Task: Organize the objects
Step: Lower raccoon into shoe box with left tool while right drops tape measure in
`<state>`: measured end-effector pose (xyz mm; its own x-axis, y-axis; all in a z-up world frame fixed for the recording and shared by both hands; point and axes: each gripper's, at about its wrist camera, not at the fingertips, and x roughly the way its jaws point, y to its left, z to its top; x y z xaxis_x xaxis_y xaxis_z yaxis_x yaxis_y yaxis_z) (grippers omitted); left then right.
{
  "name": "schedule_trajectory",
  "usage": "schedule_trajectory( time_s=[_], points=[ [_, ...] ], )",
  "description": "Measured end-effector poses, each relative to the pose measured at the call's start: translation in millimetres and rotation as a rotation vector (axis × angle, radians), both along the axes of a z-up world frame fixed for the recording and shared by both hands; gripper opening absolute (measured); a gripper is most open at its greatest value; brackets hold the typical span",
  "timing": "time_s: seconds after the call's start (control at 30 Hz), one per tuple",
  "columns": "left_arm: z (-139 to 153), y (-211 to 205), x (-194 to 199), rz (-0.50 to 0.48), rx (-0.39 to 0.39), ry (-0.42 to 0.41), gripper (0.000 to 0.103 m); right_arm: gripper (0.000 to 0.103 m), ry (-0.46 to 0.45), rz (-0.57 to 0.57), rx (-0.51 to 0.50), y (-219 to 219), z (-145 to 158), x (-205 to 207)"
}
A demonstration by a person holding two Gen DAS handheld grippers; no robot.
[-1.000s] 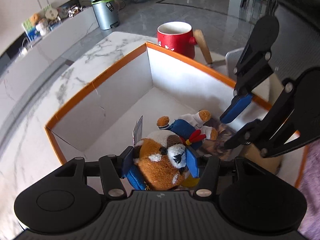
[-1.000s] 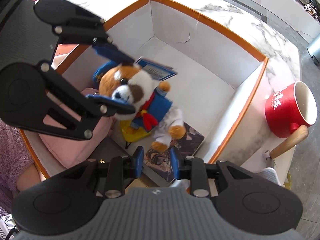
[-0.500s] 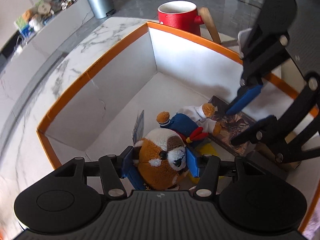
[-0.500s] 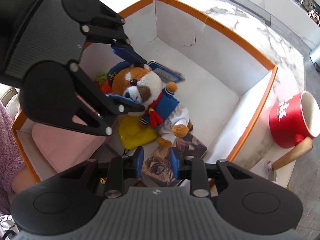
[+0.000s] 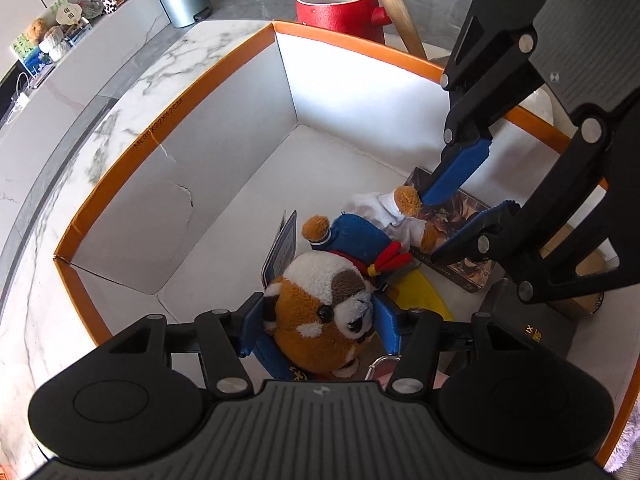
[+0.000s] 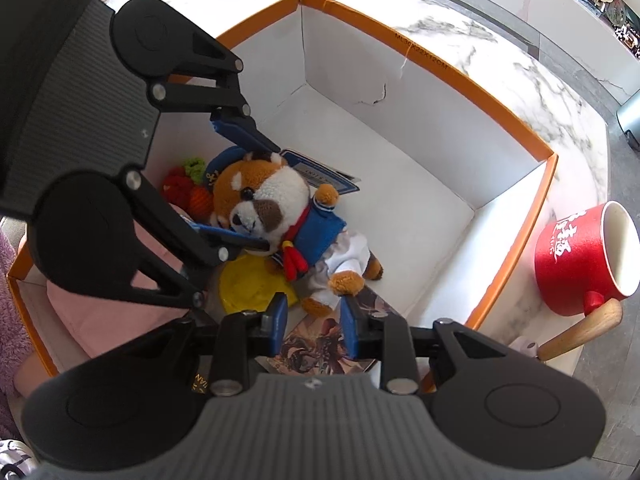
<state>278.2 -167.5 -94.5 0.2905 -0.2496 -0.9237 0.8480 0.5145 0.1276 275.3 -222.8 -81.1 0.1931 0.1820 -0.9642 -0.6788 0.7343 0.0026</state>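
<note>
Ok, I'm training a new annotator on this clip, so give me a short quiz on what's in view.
1. True or false: the red mug stands inside the box.
2. Which gripper has the plush toy by the head, between its jaws? A: left gripper. B: right gripper.
3. Fill in: the box's rim is ___.
Key: 1 false; 2 A; 3 orange.

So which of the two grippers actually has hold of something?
The left gripper: its fingers clamp the plush toy's head. The right gripper holds nothing, its narrow gap bare above the picture book.
</note>
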Motion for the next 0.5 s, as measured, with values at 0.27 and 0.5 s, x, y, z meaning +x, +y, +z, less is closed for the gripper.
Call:
schedule_trajectory(
  time_s=[0.27,0.5],
  points=[
    [9,16,-14,0.019,-0.044,-0.063,0.074,0.031,-0.010,-0.004,-0.008,2,4,3],
    [53,50,-38,0.080,-0.187,-0.116,0.074,0.031,-0.061,0.012,-0.003,14,34,-27]
  ],
)
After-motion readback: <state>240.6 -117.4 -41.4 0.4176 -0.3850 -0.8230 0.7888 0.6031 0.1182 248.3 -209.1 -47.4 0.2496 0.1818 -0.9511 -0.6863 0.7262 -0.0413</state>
